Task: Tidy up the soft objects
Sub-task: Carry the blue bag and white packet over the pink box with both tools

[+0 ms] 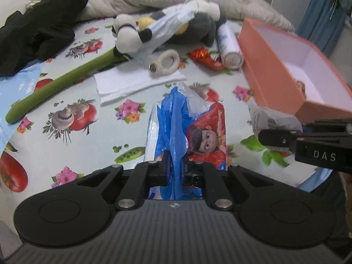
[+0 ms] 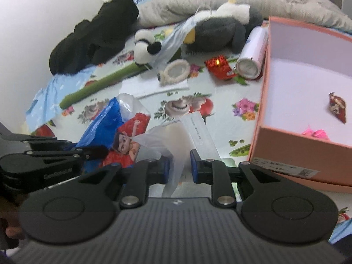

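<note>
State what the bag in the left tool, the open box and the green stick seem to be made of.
Bag: thin glossy plastic film, printed blue and red; it crumples and shines.
Box: probably stiff cardboard, matte salmon outside, white inside; straight walls, sharp corners.
Green stick: looks like soft matte fabric or foam; it bends gently, but the material stays uncertain.

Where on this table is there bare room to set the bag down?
Bare cloth lies left of the bag, below the green stick. The pink box floor is mostly bare. Crowded around the plush toy and bottle.
</note>
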Demonstrator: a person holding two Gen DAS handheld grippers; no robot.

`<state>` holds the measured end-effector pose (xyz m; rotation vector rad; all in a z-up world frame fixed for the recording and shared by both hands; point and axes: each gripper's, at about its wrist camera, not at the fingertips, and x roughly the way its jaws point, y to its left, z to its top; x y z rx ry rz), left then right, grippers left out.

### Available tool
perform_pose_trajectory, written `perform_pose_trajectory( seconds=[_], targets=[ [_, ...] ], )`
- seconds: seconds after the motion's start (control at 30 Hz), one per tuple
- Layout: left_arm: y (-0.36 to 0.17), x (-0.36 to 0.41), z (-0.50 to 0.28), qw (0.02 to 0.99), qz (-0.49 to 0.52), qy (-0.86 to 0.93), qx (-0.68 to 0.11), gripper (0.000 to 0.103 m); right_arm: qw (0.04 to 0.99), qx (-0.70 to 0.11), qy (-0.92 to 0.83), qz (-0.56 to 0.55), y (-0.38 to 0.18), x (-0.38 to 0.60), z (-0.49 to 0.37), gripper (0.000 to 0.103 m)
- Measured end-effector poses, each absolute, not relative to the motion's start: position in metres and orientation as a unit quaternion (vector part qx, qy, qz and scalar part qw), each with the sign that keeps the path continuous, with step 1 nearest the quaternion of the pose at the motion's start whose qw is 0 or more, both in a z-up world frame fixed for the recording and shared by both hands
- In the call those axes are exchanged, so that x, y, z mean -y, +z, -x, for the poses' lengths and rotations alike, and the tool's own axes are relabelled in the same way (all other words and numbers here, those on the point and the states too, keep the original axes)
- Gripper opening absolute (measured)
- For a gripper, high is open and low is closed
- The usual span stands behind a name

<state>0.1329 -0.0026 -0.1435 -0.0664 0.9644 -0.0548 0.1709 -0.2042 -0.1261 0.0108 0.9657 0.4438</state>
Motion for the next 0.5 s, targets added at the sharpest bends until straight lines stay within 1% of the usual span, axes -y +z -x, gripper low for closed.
perform_pose_trajectory(
  seconds=[0.5],
  targets=[
    [-0.080, 0.019, -0.086, 0.910, 0.061, -0.035, -0.408, 0.010, 0.900, -0.389, 0.194, -0.024, -0.058, 0.225, -0.125, 0.023]
  ],
)
